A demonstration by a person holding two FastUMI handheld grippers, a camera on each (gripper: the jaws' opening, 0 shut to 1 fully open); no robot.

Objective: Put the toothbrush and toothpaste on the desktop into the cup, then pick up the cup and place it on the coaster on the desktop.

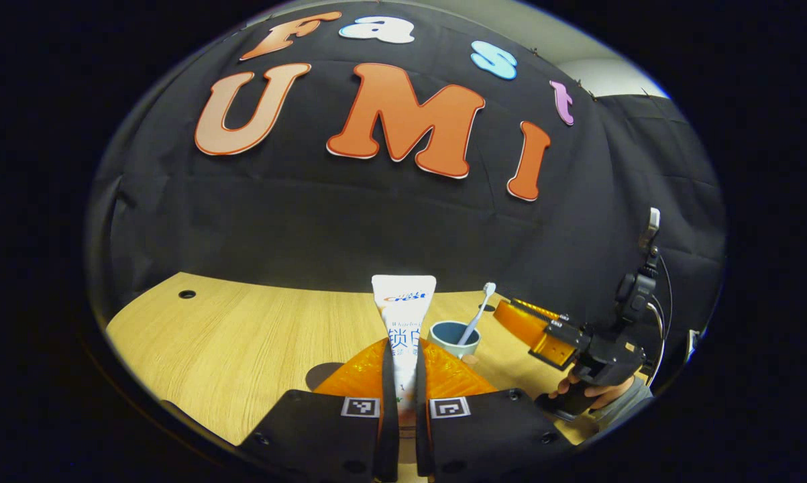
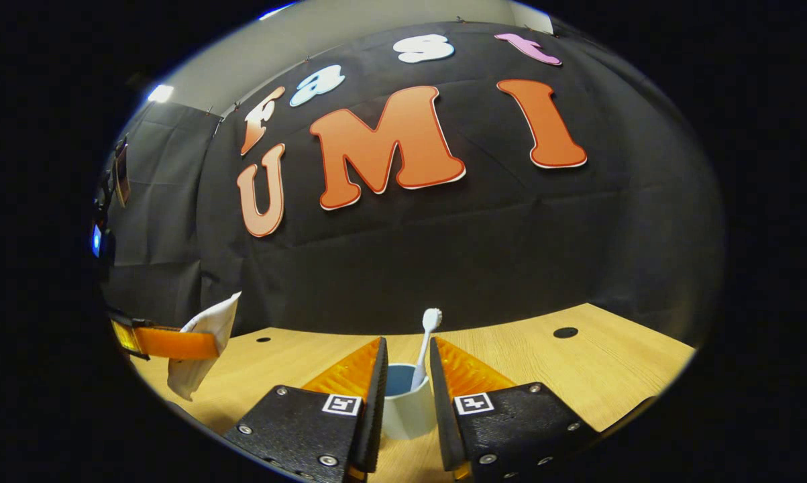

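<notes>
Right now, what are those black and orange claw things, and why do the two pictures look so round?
They are two hand-held grabbing tools. A person holds one in each hand, and each carries a small wide-angle camera, which is why the pictures look round.

In the left gripper view, the left gripper pinches a white toothpaste tube upright between its fingers. Farther off you see the right gripper and the hand holding it.

In the right gripper view, the right gripper's fingers stand on either side of a cup on the wooden desk; whether they touch it I can't tell. A toothbrush already stands in the cup, bristles up. The toothpaste goes in next.
</notes>
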